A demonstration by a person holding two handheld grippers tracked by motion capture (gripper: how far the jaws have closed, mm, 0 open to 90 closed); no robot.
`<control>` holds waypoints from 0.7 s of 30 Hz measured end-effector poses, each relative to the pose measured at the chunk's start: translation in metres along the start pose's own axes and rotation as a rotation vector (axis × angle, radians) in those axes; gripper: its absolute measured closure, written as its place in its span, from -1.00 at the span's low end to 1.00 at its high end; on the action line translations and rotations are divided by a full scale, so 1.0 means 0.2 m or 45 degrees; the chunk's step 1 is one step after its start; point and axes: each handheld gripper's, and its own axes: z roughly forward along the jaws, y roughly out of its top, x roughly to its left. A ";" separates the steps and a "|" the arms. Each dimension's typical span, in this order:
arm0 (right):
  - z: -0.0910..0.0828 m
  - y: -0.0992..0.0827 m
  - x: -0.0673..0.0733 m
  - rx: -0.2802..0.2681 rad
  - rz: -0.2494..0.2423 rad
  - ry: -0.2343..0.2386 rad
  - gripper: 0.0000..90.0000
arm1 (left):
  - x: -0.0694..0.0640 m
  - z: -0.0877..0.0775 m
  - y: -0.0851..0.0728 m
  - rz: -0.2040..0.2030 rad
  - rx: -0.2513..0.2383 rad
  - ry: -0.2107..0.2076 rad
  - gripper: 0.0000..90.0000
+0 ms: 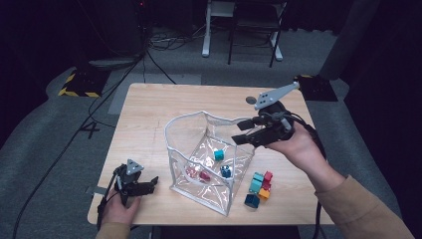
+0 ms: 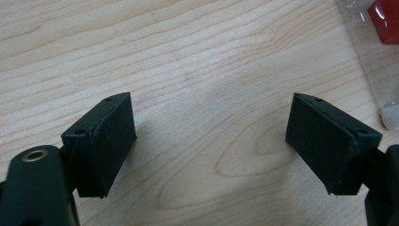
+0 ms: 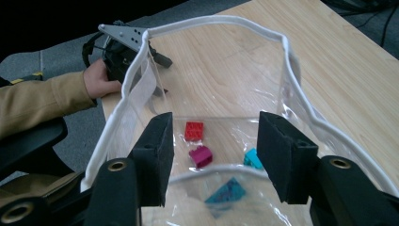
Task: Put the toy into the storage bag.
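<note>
Clear pouch (image 1: 199, 149) below right gripper (image 1: 242, 132), jaws released, left gripper (image 1: 151, 185) jaws released.

A bag (image 1: 209, 159) stands open on the bench (image 1: 149, 109) between the two tongs, with the left tongs (image 1: 149, 185) resting on the bench just to its left and the right tongs (image 1: 241, 132) held above its right rim, jaws apart with nothing between them. Below the right tongs, a few blocks (image 3: 200, 155) lie on the bag's floor. A small heap of blocks (image 1: 260, 186) sits on the bench outside the bag, below and nearer the person than the right tongs.
</note>
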 end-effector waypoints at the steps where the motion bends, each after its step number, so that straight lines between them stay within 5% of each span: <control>1: -0.02 -0.02 0.00 -0.004 0.001 -0.010 0.05 | 0.00 0.00 0.00 -0.002 -0.001 0.000 -0.63; 11: -0.19 -0.18 -0.05 -0.087 0.058 -0.065 0.05 | 0.00 0.00 0.00 -0.001 -0.001 0.000 -0.63; 21: -0.20 -0.37 -0.10 -0.091 0.110 -0.178 0.04 | 0.00 0.00 0.00 0.000 0.000 0.000 -0.63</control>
